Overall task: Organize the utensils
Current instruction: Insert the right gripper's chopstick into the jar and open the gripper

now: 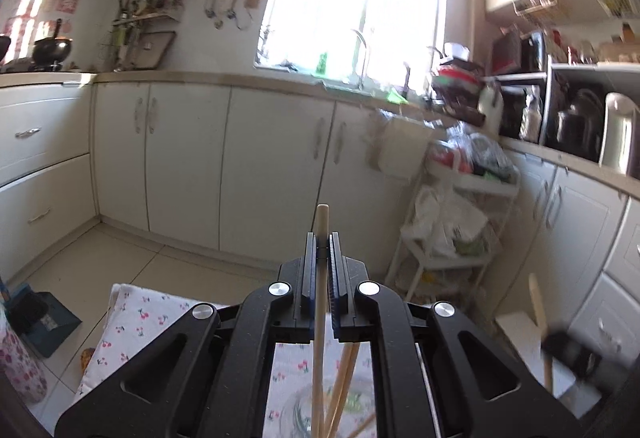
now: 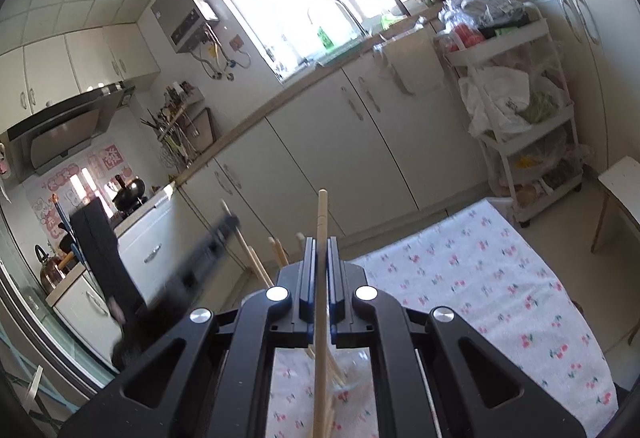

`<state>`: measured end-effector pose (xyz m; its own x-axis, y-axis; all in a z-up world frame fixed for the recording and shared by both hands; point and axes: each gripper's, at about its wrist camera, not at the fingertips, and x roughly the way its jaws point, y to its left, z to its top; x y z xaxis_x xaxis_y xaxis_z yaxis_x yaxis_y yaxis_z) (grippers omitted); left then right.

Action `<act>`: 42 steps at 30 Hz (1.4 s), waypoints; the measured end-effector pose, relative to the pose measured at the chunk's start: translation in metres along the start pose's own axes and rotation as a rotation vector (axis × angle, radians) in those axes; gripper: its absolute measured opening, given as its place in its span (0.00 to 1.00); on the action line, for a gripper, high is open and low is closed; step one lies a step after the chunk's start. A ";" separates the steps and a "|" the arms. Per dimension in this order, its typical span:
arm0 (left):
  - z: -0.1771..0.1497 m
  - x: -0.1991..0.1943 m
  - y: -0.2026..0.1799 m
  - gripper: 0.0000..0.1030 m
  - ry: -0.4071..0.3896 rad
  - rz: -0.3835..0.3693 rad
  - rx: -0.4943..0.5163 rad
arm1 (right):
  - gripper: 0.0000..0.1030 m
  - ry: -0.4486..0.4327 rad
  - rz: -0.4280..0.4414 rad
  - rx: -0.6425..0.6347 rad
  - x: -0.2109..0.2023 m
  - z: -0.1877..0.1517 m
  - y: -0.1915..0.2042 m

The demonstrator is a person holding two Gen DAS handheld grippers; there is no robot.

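My left gripper (image 1: 322, 238) is shut on a wooden chopstick (image 1: 321, 222) that stands up between its jaws and runs down into a clear glass jar (image 1: 298, 412) below. Several more chopsticks (image 1: 345, 378) lean in that jar. My right gripper (image 2: 321, 242) is shut on another wooden chopstick (image 2: 322, 209), held upright over the same cluster of chopsticks (image 2: 332, 366). The left gripper shows blurred in the right wrist view (image 2: 224, 226), gripping its chopstick. The right gripper shows blurred in the left wrist view (image 1: 560, 350).
A table with a cherry-print cloth (image 2: 480, 278) lies under both grippers. White kitchen cabinets (image 1: 240, 157) run along the wall. A white trolley with bags (image 2: 520, 109) stands on the right. A dustpan (image 1: 44, 322) sits on the floor at the left.
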<state>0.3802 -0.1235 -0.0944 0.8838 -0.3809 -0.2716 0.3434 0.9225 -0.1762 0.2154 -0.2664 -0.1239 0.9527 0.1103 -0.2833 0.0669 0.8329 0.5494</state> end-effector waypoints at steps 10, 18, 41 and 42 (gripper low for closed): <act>-0.001 -0.043 0.050 0.42 0.017 0.014 -0.089 | 0.06 -0.150 0.041 -0.024 0.044 0.018 0.034; -0.021 -0.061 0.099 0.47 0.063 0.047 -0.185 | 0.06 -0.221 -0.023 -0.093 0.088 0.016 0.052; -0.039 -0.056 0.122 0.47 0.105 0.032 -0.252 | 0.06 -0.194 -0.130 -0.283 0.113 -0.036 0.058; -0.039 -0.056 0.122 0.47 0.106 0.034 -0.252 | 0.06 -0.192 -0.131 -0.290 0.112 -0.038 0.058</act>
<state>0.3599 0.0079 -0.1378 0.8506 -0.3669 -0.3766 0.2128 0.8953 -0.3914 0.3146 -0.1852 -0.1533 0.9816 -0.0883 -0.1690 0.1315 0.9554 0.2645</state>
